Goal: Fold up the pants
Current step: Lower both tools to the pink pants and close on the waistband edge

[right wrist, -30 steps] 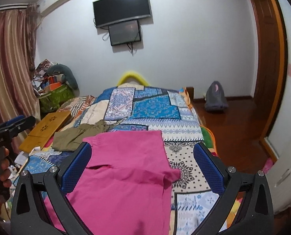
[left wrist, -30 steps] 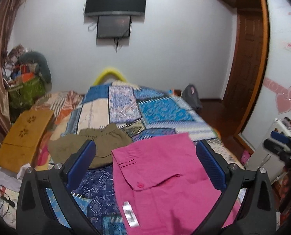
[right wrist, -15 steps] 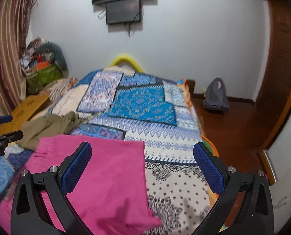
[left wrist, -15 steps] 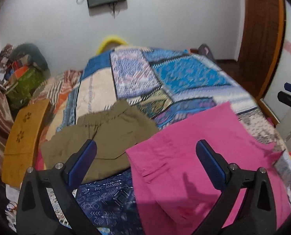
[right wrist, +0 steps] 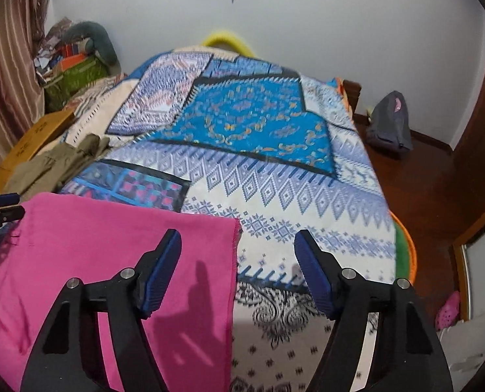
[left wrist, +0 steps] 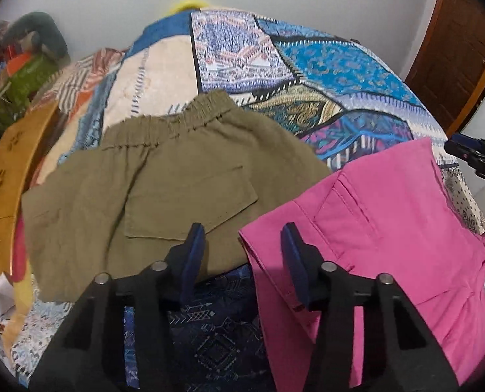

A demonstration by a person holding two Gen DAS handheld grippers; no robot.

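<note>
Pink pants (left wrist: 406,215) lie flat on the patchwork bedspread (left wrist: 324,75). My left gripper (left wrist: 244,251) hovers low over their far left corner. That corner lies between the blue pads (left wrist: 193,251), which are closing and do not touch the cloth. In the right wrist view the pink pants (right wrist: 111,254) fill the lower left. My right gripper (right wrist: 237,256) straddles their far right corner and side edge, its jaws closing with a wide gap still showing. Each gripper also shows at the rim of the other view: the right gripper (left wrist: 474,160) and the left gripper (right wrist: 0,209).
Olive pants (left wrist: 164,189) lie folded just left of the pink ones, nearly touching. An orange-brown board (left wrist: 4,176) leans at the bed's left side by a pile of clutter (right wrist: 75,62). A grey bag (right wrist: 388,124) sits on the wooden floor to the right.
Both grippers have dropped and moved forward to the far corners of the pink pants. Both pairs of jaws have narrowed from wide open. The views have tipped down, so the wall screen is nearly gone.
</note>
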